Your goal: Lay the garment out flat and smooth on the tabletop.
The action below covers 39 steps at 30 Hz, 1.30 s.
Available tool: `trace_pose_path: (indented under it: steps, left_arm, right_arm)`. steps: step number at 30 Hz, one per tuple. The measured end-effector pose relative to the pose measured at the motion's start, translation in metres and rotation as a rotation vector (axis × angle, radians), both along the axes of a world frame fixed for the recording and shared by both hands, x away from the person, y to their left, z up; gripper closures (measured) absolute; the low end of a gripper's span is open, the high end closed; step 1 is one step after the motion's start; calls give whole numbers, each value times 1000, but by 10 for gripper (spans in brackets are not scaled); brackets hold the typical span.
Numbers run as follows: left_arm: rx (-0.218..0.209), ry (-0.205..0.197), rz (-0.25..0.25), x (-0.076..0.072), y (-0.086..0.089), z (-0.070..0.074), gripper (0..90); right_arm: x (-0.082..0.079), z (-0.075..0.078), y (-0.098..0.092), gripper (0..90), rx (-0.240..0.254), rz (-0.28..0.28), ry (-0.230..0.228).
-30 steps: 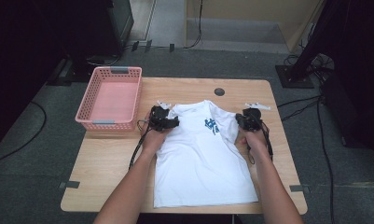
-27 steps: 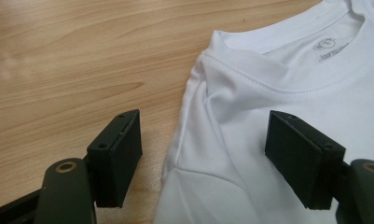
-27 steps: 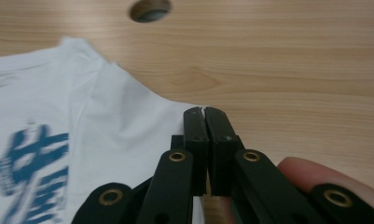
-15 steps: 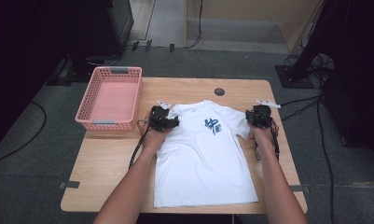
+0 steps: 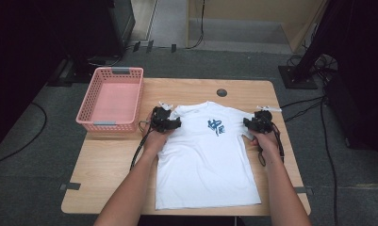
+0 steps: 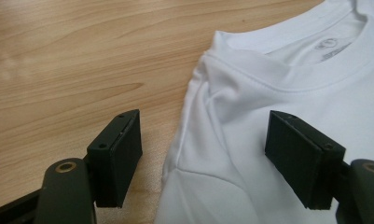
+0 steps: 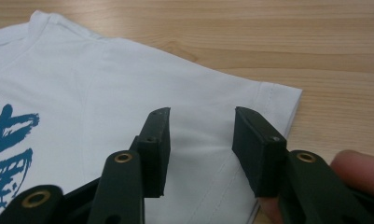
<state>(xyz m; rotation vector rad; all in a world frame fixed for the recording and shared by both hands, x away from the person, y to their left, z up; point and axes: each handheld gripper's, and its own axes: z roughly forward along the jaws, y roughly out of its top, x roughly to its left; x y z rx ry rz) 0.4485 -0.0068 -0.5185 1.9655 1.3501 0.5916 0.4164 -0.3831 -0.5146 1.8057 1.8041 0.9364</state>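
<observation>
A white T-shirt (image 5: 205, 165) with a blue print (image 5: 216, 126) lies flat on the wooden table (image 5: 111, 165), collar away from me. My left gripper (image 5: 171, 123) rests at the shirt's left shoulder. In the left gripper view its jaws stand wide apart (image 6: 203, 158) over the shoulder seam of the shirt (image 6: 278, 93), one jaw over bare wood. My right gripper (image 5: 252, 124) is at the right sleeve. Its jaws (image 7: 201, 149) have just been opening and stand apart above the sleeve cloth (image 7: 105, 93), pressing nothing. The sleeve hem (image 7: 280, 100) lies spread on the wood.
A pink plastic basket (image 5: 112, 99) sits at the table's back left corner, close to my left gripper. A dark round grommet (image 5: 221, 92) is set in the table beyond the collar. Cables trail from both grippers. Bare wood lies left of the shirt.
My right gripper has shifted rightward toward the table's edge, and the right sleeve now lies spread out. Its jaws have gone from shut to open. The left hand has stayed put.
</observation>
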Motion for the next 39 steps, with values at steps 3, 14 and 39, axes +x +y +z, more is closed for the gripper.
trace_pose_path:
  steps: [3,14,39]
  left_arm:
    - [0,0,0,0,0,0,275]
    - [0,-1,0,0,0,0,275]
    - [-160,5,17,-2,27,32,212]
  right_arm:
    - [2,2,-7,516,-21,-41,2]
    - [-1,23,42,364,12,30,-85]
    - [5,-10,101,105,-150,71,-49]
